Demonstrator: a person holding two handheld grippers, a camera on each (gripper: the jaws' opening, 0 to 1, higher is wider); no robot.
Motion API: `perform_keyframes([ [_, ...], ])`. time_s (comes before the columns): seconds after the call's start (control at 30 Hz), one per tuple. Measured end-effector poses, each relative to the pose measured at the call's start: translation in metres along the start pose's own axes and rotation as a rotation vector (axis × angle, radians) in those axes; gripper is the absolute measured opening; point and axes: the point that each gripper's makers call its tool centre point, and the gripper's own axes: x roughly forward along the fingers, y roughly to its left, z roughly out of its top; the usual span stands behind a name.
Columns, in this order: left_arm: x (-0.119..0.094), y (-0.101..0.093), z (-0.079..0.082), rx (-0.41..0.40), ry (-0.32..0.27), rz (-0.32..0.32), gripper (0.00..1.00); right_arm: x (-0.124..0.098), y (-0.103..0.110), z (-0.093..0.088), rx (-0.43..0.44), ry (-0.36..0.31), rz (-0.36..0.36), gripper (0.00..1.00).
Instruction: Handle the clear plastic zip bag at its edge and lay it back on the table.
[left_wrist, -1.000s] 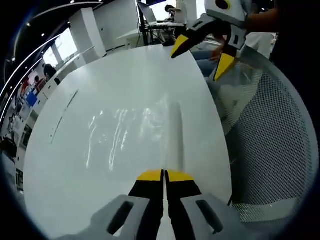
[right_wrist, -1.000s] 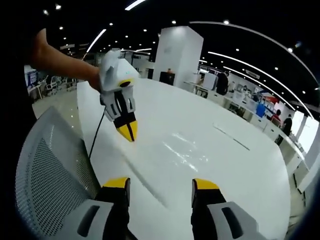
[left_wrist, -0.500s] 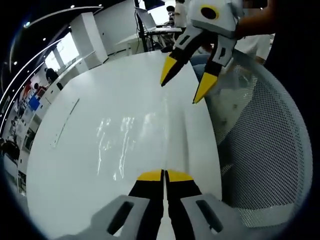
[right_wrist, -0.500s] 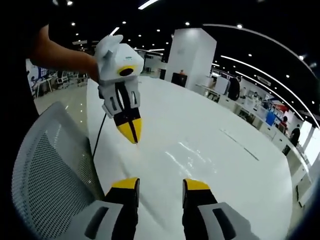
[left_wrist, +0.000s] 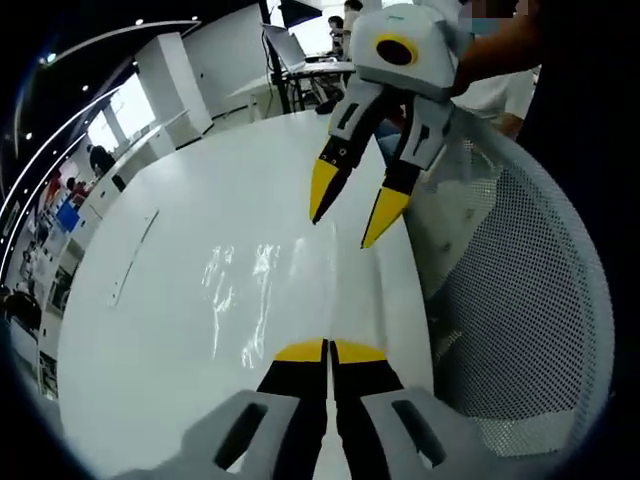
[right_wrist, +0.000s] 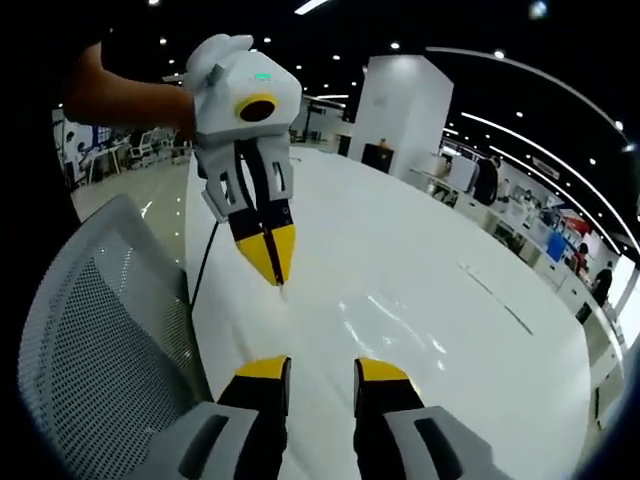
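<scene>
The clear plastic zip bag (left_wrist: 250, 290) lies flat on the white table (left_wrist: 150, 330), showing mostly as glints. Its zip edge (left_wrist: 335, 290) runs straight into my left gripper (left_wrist: 328, 350), which is shut on that edge. My right gripper (left_wrist: 352, 205) comes in from above with its jaws apart, hanging just over the far end of the zip edge. In the right gripper view, my right gripper (right_wrist: 322, 370) is open with a narrow gap. There the left gripper (right_wrist: 272, 258) points down, shut, with its tips at the table beside the bag (right_wrist: 400, 320).
A white mesh chair (left_wrist: 520, 300) stands tight against the table's near edge, also seen as the mesh chair (right_wrist: 90, 330). A thin dark cable (right_wrist: 198, 270) hangs from the left gripper. Desks and people fill the office background beyond the table.
The right gripper has come closer to the left gripper and the zip edge, and its jaws have narrowed. The left gripper has stayed shut on the bag.
</scene>
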Motion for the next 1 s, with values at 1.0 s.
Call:
perform_keyframes([
  [1.0, -0.008, 0.0, 0.022, 0.078, -0.03, -0.022, 0.0, 0.014, 0.016, 0.008, -0.161, 0.005, 0.07, 0.0],
])
